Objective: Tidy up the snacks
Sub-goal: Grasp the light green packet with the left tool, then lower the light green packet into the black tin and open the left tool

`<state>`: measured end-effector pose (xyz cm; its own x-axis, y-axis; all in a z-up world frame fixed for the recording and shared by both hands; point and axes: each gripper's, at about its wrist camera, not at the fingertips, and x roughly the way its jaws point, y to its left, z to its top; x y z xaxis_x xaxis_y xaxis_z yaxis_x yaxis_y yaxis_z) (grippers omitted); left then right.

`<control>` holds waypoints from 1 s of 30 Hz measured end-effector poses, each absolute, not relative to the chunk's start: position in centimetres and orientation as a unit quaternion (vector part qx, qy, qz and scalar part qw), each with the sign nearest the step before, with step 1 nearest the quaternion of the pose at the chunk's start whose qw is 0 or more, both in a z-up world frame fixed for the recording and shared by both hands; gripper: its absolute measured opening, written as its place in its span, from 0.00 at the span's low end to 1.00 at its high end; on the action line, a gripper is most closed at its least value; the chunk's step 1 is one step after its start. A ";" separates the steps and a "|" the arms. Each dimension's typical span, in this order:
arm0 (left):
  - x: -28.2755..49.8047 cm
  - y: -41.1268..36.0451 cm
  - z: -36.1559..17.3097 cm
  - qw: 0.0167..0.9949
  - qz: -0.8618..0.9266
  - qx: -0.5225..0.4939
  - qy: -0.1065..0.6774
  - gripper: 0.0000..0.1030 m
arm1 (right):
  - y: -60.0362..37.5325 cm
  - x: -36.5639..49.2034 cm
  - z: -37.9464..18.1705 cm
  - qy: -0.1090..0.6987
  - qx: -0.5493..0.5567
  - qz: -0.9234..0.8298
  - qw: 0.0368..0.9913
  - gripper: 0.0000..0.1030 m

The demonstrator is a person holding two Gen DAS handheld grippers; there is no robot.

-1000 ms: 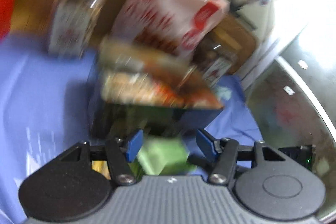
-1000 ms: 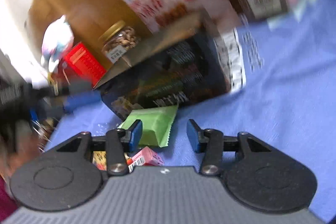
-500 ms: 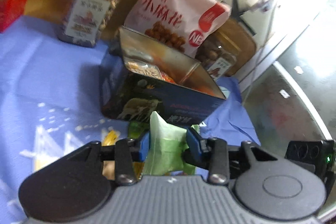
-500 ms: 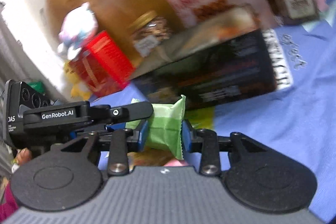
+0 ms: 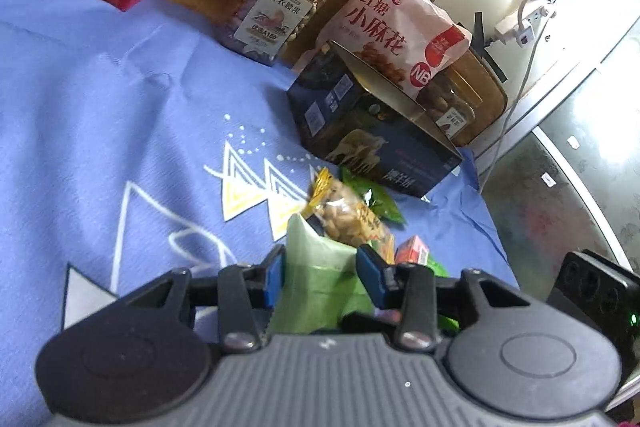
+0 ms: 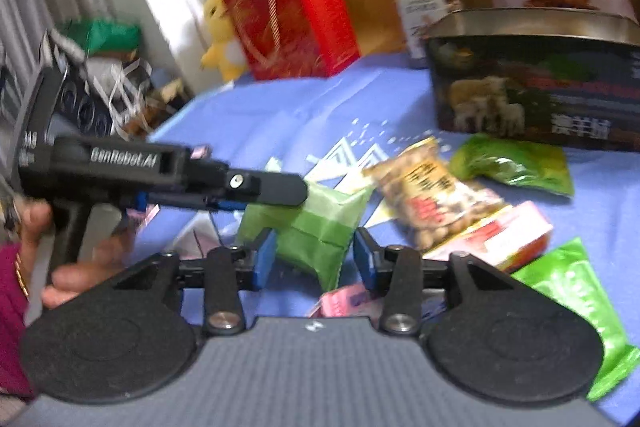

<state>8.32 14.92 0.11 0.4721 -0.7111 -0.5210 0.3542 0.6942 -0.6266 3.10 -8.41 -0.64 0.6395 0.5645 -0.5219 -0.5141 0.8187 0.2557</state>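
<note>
Above the blue cloth (image 5: 100, 131), a green packet (image 5: 320, 279) is pinched by the left gripper (image 5: 322, 277).
The right gripper (image 6: 314, 259) is spread around the same packet, not clamped. If released early, it may be dropped short of the open tin (image 5: 376, 131).

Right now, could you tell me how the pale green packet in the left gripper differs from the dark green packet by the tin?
The pale green packet is matte and held off the cloth in the left gripper; the dark green packet is glossy and lies flat on the blue cloth. The pale one stands upright; the dark one lies beside the dark tin. Both are sealed snack packets.
</note>
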 end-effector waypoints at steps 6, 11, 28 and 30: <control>7.3 14.8 -0.4 0.827 -0.331 -0.211 0.402 0.47 | -5.9 0.9 -1.6 0.272 -0.073 0.296 0.913 0.59; 6.6 14.7 -0.3 0.834 -0.325 -0.198 0.399 0.35 | -5.2 0.6 -2.1 0.253 -0.122 0.284 0.917 0.50; 18.4 2.3 10.3 0.841 -0.419 -0.166 0.299 0.34 | -13.7 9.1 6.2 0.135 -0.084 0.140 0.977 0.40; 20.0 1.0 9.7 0.840 -0.414 -0.170 0.307 0.35 | -14.7 10.6 6.0 0.142 -0.086 0.122 0.979 0.39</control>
